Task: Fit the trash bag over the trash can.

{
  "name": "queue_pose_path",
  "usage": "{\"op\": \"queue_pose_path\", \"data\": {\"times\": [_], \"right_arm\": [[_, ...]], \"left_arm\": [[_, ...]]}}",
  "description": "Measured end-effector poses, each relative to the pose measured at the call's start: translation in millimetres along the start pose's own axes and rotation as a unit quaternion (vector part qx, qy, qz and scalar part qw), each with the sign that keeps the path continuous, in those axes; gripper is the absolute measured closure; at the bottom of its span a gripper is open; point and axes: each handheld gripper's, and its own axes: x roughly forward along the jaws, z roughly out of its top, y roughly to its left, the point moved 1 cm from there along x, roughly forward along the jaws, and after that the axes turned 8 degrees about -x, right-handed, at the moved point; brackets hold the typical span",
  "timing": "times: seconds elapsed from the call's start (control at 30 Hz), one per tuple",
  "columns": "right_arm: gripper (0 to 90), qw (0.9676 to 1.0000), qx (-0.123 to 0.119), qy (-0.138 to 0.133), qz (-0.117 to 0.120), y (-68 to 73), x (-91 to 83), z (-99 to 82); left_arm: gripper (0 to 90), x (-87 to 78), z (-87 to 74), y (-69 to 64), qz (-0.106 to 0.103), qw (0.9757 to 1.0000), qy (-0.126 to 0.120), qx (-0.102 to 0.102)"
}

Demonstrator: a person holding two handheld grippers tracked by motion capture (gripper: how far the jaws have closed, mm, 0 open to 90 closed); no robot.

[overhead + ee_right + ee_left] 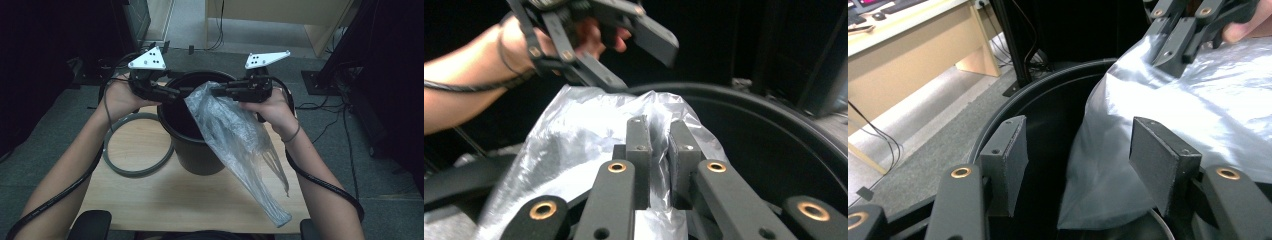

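A black bucket [195,155] stands on the wooden table [175,205]. A clear plastic bag [240,135] hangs over its right rim and trails down toward the table's front edge. My right gripper [216,91] is at the bag's top edge above the bucket's mouth. In the right gripper view the jaws [659,127] are pinched on the bag [574,130]. My left gripper [175,93] is held over the bucket's left rim, facing the right one. Its jaws [1078,135] stand wide apart, with the bag's edge [1198,110] beside the right pad and nothing gripped.
A grey ring [120,167] lies flat on the table left of the bucket. Cables run from both grippers along the forearms. Beyond the table are grey floor, a black stand foot [320,80] and pale furniture [280,12].
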Motion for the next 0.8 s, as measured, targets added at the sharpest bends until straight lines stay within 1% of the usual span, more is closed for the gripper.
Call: {"op": "queue_pose_path", "data": {"times": [0.03,0.07,0.13,0.2,0.27,0.3,0.33,0.37,0.4,0.53,0.7,0.8], "right_arm": [[78.5,0.9999,-0.002,0.008,-0.008,-1.1,0.4,-2.5],[78.5,0.9999,-0.002,0.008,-0.008,-1.1,0.4,-2.5],[72.5,0.9998,-0.004,0.012,-0.015,-1.9,0.4,-4.4],[64.8,0.9993,-0.014,0.019,-0.030,-2.1,-0.3,-5.5],[55.0,0.9986,-0.024,0.020,-0.043,-2.8,-1.0,-6.6],[49.5,0.9984,-0.024,0.019,-0.047,-3.3,-1.6,-7.0],[45.0,0.9986,-0.018,0.018,-0.047,-4.0,-2.0,-7.5],[42.5,0.9986,-0.012,0.019,-0.048,-4.6,-2.4,-8.2],[42.1,0.9983,-0.012,0.020,-0.054,-4.9,-3.0,-8.8],[42.1,0.9979,-0.013,0.023,-0.058,-4.4,-5.7,-11.9],[43.8,0.9978,-0.016,0.016,-0.061,-3.5,-11.5,-14.5],[46.0,0.9975,-0.016,0.013,-0.068,-3.8,-17.9,-15.8]], "left_arm": [[39.4,-0.4,-0.5,0.3,0.000,1.0000,-0.002,-0.003],[39.4,-0.8,-1.0,0.7,0.000,1.0000,-0.003,-0.003],[39.3,-1.2,-2.1,1.0,0.000,1.0000,-0.002,-0.003],[39.4,-1.0,-3.5,0.8,-0.001,1.0000,-0.001,-0.004],[40.8,-0.9,-4.8,0.7,-0.004,1.0000,0.000,-0.008],[41.0,-0.7,-5.6,0.5,-0.006,0.9999,-0.001,-0.011],[41.1,-0.7,-6.3,0.4,-0.006,0.9999,-0.001,-0.010],[41.1,-0.8,-7.0,0.4,-0.006,0.9999,0.001,-0.009],[41.1,-0.6,-7.8,0.2,-0.007,0.9999,-0.001,-0.010],[40.8,-0.8,-12.0,-0.4,-0.009,0.9999,0.002,-0.010],[40.5,-2.1,-15.8,-1.1,-0.010,0.9999,0.002,-0.012],[40.4,-2.9,-17.4,-1.7,-0.011,0.9999,0.001,-0.012]]}}
